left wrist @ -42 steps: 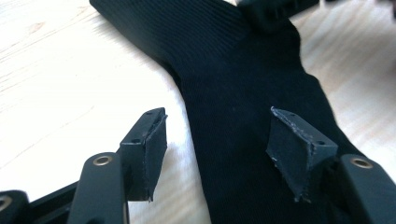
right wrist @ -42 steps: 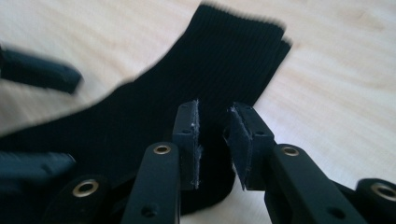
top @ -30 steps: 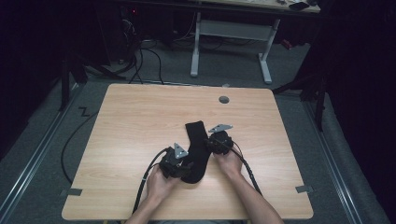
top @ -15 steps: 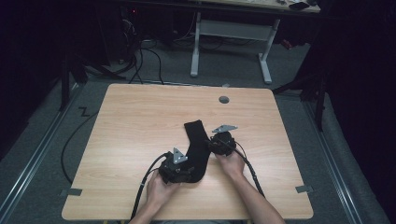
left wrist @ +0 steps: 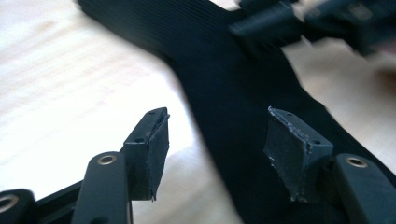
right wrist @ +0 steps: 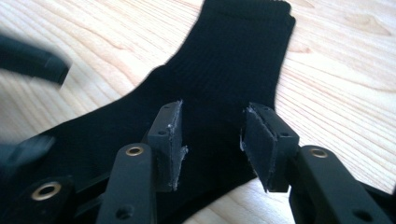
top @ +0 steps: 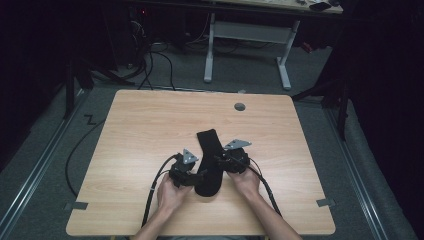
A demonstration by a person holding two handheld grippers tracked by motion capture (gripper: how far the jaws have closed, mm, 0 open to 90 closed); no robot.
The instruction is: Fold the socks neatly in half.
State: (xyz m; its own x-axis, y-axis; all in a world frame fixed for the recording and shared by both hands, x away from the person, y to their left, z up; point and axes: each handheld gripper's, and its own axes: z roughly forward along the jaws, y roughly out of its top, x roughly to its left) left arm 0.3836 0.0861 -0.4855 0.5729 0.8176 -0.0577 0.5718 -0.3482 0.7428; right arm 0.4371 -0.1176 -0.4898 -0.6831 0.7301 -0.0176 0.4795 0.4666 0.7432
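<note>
A black ribbed sock [top: 209, 150] lies flat on the wooden table [top: 150, 125], cuff toward the far side, foot toward the person. My left gripper [top: 199, 176] is at the sock's left edge near the foot. In the left gripper view it [left wrist: 215, 135] is open, one pad over bare wood and the other over the sock [left wrist: 233, 84]. My right gripper [top: 219, 161] is at the sock's right edge. Its jaws have just been opening, and in the right gripper view it [right wrist: 212, 135] hovers open over the sock [right wrist: 233, 56], gripping nothing.
A round cable hole [top: 240, 106] sits near the table's far edge. Tape marks [top: 75, 205] lie at the near corners. Black cables [top: 155, 190] trail from both grippers to the near edge. A white desk frame [top: 210, 45] stands on the floor beyond.
The right gripper has slid slightly toward the near edge along the sock. The left gripper and the sock stay where they were.
</note>
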